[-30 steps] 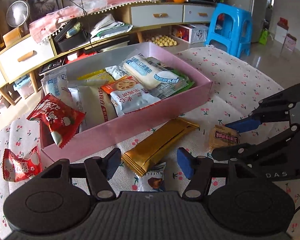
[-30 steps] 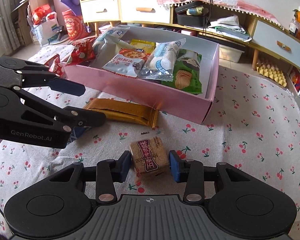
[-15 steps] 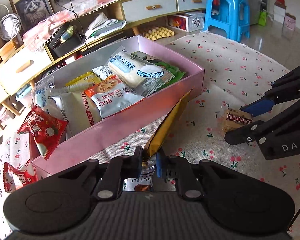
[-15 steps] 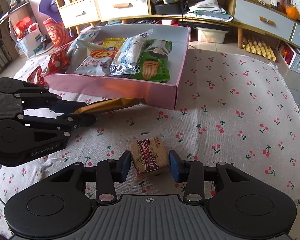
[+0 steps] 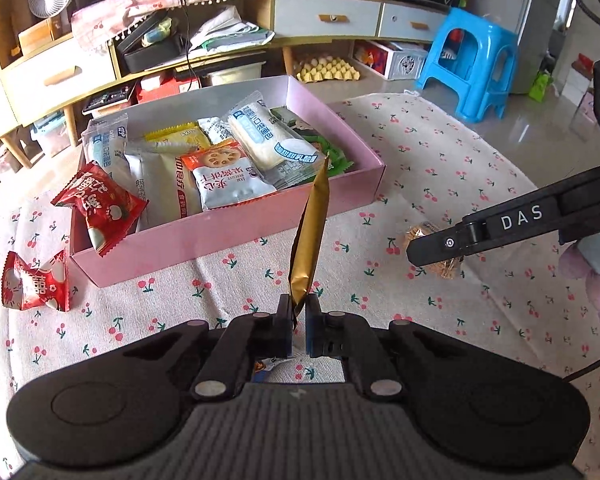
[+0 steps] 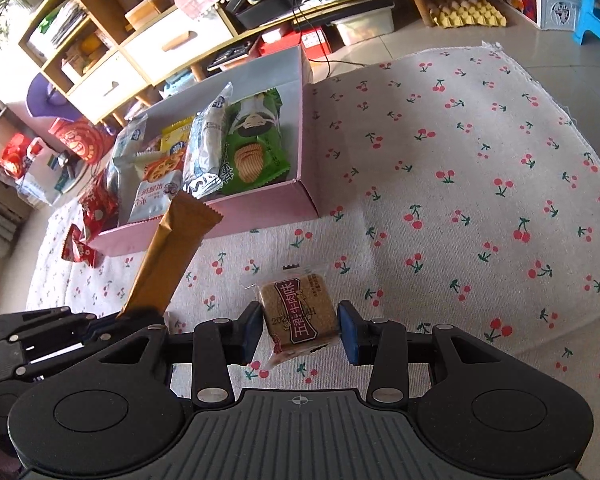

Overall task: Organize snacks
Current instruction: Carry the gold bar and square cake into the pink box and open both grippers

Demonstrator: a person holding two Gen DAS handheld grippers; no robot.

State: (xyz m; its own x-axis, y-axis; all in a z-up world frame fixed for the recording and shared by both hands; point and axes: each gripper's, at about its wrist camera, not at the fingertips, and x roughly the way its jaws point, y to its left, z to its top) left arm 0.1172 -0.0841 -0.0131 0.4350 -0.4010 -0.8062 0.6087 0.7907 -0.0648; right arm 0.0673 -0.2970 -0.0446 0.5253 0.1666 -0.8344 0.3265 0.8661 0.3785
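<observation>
Item: long gold foil snack bar, centre frame, pinched by its lower end in the closed left hand-held gripper; best carried upward into the pink cardboard box ahead of the right hand-held gripper, clamped on a square brown biscuit packet.

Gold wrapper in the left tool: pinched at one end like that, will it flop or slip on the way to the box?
The gold wrapper stands almost straight up from the left tool, so it is probably fairly stiff and light. Only its crimped end is pinched, and the film looks glossy, so it could swivel or slide out if swung fast. Lower it gently into the pink box.
</observation>
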